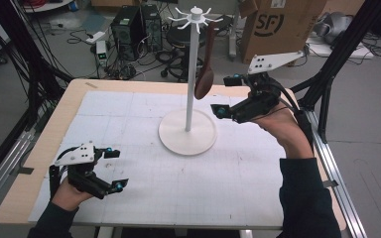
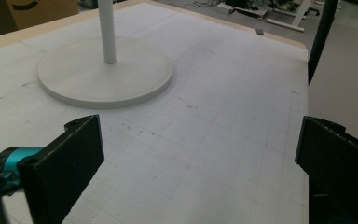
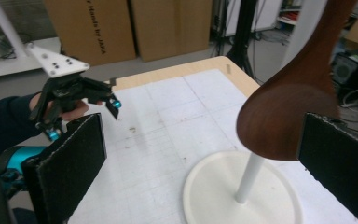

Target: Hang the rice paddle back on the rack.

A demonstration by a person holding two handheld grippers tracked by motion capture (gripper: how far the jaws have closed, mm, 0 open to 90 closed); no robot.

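Wooden spoon (image 1: 206, 74) on stand (image 1: 187, 133), tongs (image 1: 223, 94) near.

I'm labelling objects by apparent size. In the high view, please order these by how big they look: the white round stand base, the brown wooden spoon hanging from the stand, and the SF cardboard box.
1. SF cardboard box, though cropped by the frame and farther away.
2. White round stand base.
3. Brown wooden spoon.

Cardboard boxes (image 1: 283, 25) and black computer towers (image 1: 138, 26) stand on the cable-strewn floor beyond the table (image 1: 39, 148)
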